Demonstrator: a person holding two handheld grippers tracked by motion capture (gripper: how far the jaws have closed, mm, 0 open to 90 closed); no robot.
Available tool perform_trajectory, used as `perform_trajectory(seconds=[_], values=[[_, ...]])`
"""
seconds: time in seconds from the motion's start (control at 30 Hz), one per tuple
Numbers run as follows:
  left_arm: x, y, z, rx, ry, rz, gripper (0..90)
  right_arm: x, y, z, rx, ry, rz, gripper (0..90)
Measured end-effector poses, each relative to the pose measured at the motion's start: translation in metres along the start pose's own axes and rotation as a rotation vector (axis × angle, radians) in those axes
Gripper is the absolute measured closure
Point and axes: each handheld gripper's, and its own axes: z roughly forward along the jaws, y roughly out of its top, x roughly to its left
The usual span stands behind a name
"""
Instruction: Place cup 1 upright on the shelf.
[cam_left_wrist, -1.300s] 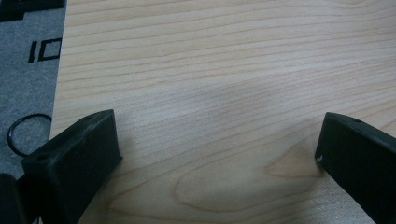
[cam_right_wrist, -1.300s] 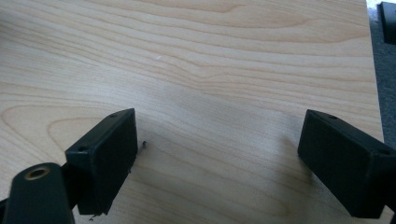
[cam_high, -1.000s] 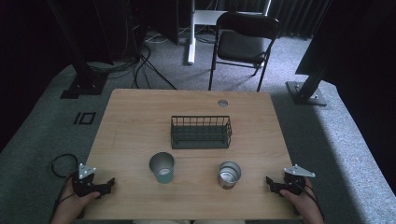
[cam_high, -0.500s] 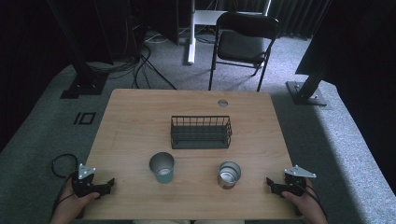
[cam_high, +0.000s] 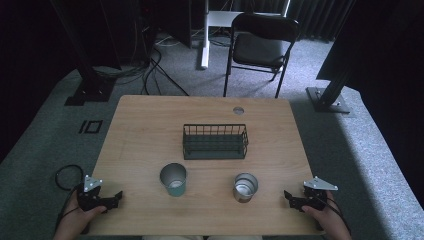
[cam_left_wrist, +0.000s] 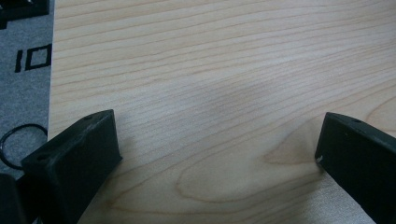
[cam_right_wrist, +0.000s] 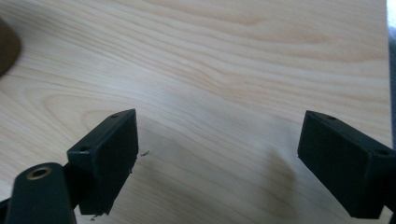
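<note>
A teal cup (cam_high: 173, 179) and a shiny metal cup (cam_high: 245, 187) stand upright on the wooden table (cam_high: 150, 130), side by side in front of a dark wire basket (cam_high: 215, 141). My left gripper (cam_high: 117, 198) rests at the table's front left corner, open, with bare wood between its jaws (cam_left_wrist: 219, 154). My right gripper (cam_high: 288, 199) sits at the front right corner, also open over bare wood (cam_right_wrist: 217, 154). Each gripper is well apart from the cups.
A round grommet hole (cam_high: 238, 110) is near the table's far edge. A black folding chair (cam_high: 260, 47) stands behind the table, with dark stand bases (cam_high: 327, 100) and cables (cam_high: 150, 65) on the grey carpet. A cable loop (cam_high: 67, 175) lies at the left.
</note>
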Motion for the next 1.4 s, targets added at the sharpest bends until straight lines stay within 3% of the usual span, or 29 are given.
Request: perform_trajectory(seconds=[0.3, 0.33, 0.7, 1.13, 1.4], values=[[0.0, 0.0, 0.0, 0.0, 0.0, -0.001, 0.3, 0.009, 0.003, -0.001, -0.022, 0.049, -0.04, 12.2], [0.0, 0.0, 0.0, -0.001, 0.0, -0.001, 0.3, 0.014, 0.004, -0.002, -0.035, 0.083, -0.058, 12.1], [0.0, 0.0, 0.0, 0.0, 0.0, -0.001, 0.3, 0.028, 0.006, -0.001, -0.051, 0.153, -0.116, 12.2], [0.0, 0.0, 0.0, -0.001, 0.0, -0.001, 0.3, 0.047, 0.013, 0.0, -0.097, 0.286, -0.192, 12.2], [0.0, 0.0, 0.0, 0.0, 0.0, 0.0, 0.3, 0.058, 0.017, 0.003, -0.103, 0.335, -0.234, 12.2]])
